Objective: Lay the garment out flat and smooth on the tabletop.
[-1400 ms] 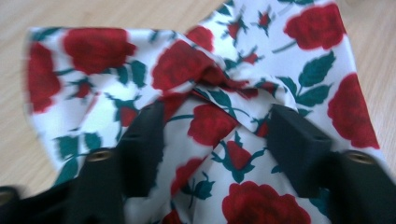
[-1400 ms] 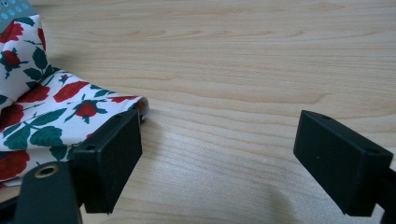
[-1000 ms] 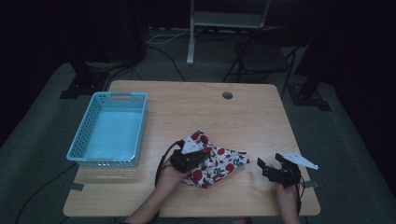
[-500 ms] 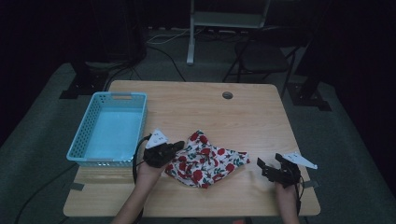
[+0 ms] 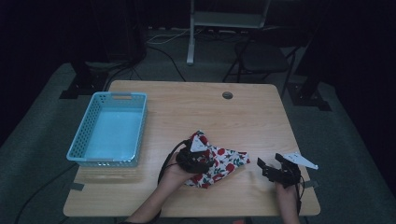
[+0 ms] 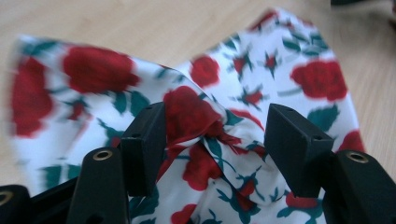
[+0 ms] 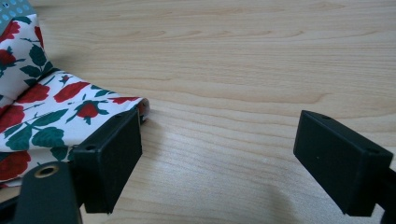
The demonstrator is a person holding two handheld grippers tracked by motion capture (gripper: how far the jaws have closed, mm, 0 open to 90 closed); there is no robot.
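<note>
Basket: you have the blue basket (image 5: 112,128) at the table's (image 5: 196,102) left, well apart from the cloth, and nothing stands between them.
Table hole: a small round hole (image 5: 227,95) sits near the far edge.
Cloth: your rose-print cloth (image 5: 224,161) lies crumpled near the front edge, between your two hands.
Left gripper: your left gripper (image 5: 198,158) is over the cloth's left part; its jaws have just been opening, half spread, with a raised fold (image 6: 205,126) between them but not pinched.
Right gripper: your right gripper (image 5: 275,168) rests wide open on bare wood, just right of the cloth's corner (image 7: 135,103).
Change: half a second ago your left gripper was left of the cloth; now it is over it. Your right one has not moved.
</note>
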